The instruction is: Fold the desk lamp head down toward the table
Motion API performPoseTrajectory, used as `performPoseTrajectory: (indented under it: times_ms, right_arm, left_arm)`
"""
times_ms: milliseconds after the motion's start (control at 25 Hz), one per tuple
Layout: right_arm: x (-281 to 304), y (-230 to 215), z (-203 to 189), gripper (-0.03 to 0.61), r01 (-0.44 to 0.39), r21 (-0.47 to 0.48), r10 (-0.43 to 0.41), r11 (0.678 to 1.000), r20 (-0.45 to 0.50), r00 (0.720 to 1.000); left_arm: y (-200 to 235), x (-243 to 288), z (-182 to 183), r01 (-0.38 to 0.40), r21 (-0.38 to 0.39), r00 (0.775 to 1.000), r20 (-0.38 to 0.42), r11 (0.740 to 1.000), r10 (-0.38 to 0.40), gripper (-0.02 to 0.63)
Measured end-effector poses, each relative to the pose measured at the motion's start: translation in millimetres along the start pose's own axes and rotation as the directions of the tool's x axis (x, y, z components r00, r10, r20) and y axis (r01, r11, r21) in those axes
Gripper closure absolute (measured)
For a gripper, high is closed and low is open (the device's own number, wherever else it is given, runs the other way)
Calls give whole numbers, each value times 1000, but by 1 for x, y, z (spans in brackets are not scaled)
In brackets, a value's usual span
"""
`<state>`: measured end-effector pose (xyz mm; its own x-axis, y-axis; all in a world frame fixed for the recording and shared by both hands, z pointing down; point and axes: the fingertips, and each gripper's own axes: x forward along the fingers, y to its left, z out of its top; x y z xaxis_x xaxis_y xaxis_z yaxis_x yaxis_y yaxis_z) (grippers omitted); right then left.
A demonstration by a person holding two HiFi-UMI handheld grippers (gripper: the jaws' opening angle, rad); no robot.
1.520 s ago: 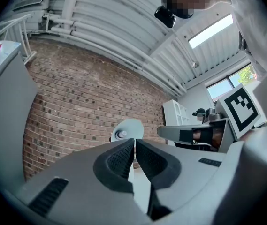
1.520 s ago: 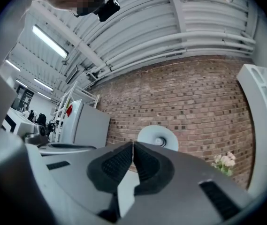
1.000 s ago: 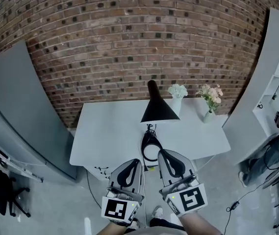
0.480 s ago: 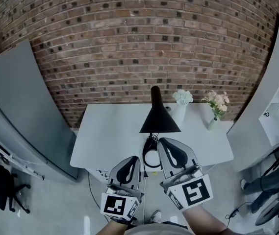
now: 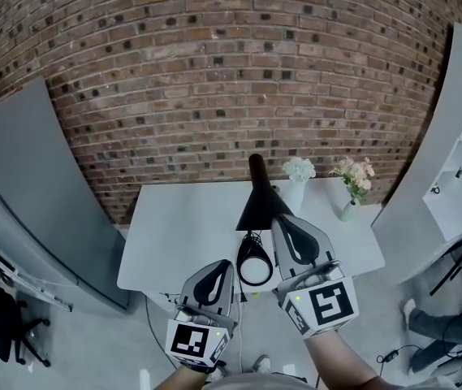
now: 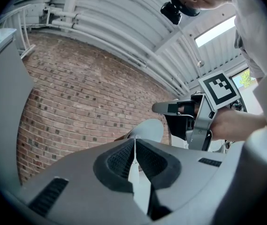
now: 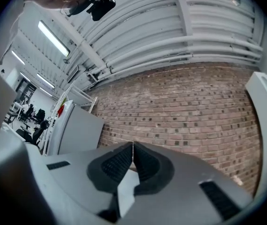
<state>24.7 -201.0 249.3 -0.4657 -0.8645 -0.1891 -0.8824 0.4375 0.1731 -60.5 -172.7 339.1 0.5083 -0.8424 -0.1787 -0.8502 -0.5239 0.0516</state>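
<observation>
Desk lamp (image 5: pixel 256 201): black cone head raised on its stem, standing midway along the near edge of the white worktop (image 5: pixel 178 226), with its round base (image 5: pixel 255 270) close to that edge; the head is not yet folded down. Right gripper (image 5: pixel 286 223): fingers pressed together on nothing, tip close by the cone's right flank, probably placed to push the head over rather than pinch it; whether it touches cannot be told. Left gripper (image 5: pixel 216 268): fingers likewise closed and empty, held low at the near edge just left of the base, apparently in reserve to steady it. White flowers (image 5: pixel 299 170) and pink flowers (image 5: pixel 354 171), each in a small vase, stand toward the far right corner, seemingly clear of the head's path.
</observation>
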Motion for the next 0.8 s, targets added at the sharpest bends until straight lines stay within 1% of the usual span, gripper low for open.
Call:
performPoseTrajectory:
  times_ms: [280, 560, 800]
  right_arm:
    - [10, -5, -10, 560, 15, -1, -15, 1000, -32, 999]
    - [15, -8, -15, 560, -3, -5, 2, 1000, -43, 999]
    - [9, -2, -29, 560, -15, 7, 15, 1000, -65, 998]
  left_arm:
    - [-2, 4, -3, 29, -12, 999, -11, 999, -30, 595]
    - [-2, 10, 1, 16, -16, 1000, -4, 1000, -16, 595]
    - [-2, 11, -2, 6, -16, 1000, -12, 1000, -6, 595]
